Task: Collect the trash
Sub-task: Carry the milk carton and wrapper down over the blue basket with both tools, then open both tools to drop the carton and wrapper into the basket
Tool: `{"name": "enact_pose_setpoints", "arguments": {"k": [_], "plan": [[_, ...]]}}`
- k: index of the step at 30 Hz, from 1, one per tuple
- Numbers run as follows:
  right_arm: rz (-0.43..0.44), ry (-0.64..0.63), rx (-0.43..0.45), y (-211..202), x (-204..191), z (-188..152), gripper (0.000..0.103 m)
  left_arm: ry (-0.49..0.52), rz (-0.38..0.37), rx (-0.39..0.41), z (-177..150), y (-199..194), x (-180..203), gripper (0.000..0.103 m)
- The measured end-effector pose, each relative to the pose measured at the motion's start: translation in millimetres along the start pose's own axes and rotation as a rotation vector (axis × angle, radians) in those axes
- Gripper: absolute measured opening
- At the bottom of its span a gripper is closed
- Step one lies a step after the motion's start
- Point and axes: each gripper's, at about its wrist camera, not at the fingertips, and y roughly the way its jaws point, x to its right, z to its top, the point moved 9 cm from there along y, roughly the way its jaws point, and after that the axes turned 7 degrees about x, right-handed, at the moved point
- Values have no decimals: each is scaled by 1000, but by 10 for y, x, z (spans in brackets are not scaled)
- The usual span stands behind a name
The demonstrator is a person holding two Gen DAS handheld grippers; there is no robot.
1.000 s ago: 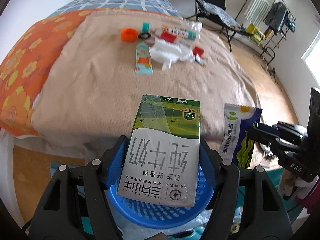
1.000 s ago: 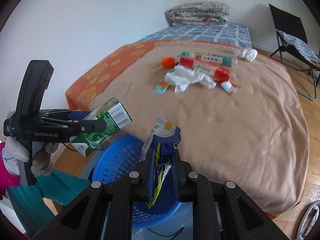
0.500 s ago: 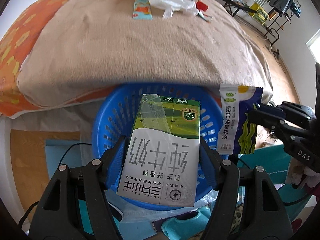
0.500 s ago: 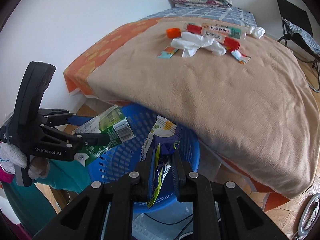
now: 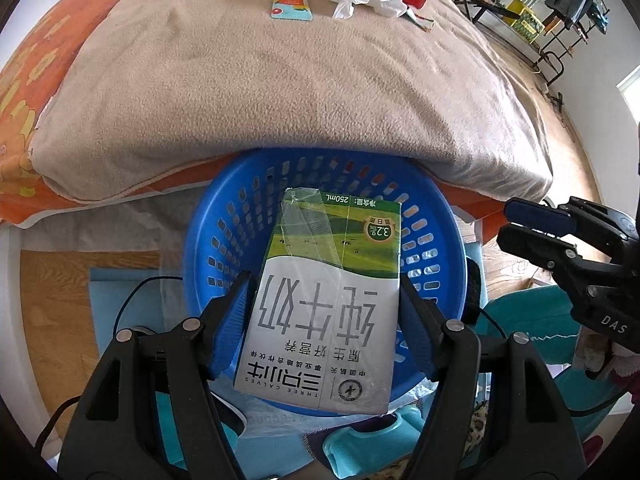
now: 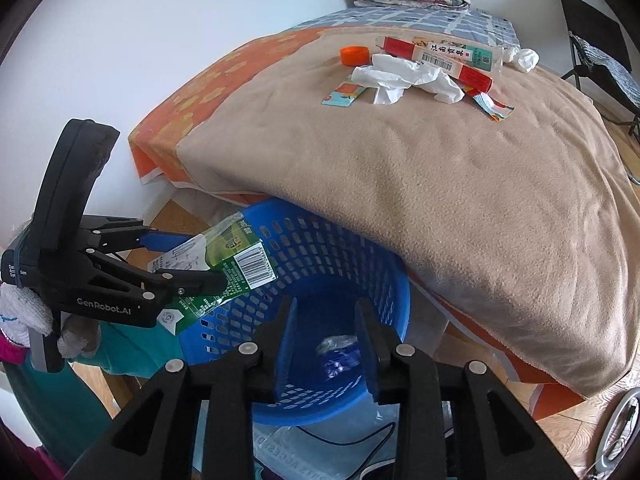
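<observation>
A: Two grippers, one load. The left gripper (image 5: 324, 320) has its fingers closed on the carton (image 5: 332, 300); the long axis runs up the frame, out along the fingers.

B: And under it?

A: The basket (image 5: 208, 248), at frame centre. The right gripper (image 6: 326, 344) is spread, holding nothing; a wrapper (image 6: 340, 352) lies in the basket.

Basket mouth: my right gripper (image 6: 326, 340) hangs spread above the blue basket (image 6: 360, 268), nothing between.
Far rim: blanket (image 6: 460, 184) overhangs it.
Left side: my milk carton (image 5: 324, 304) fills that opening.
</observation>
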Motion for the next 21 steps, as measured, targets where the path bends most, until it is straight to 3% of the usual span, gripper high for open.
{"name": "enact_pose_setpoints", "arguments": {"k": [3,21], "plan": [[-7,3,2,2,8,7,38,-1,0,-1,2,16,17,71],[-16,27,17,-20,63,56,43,6,12,15,50,-23,14,71]]}}
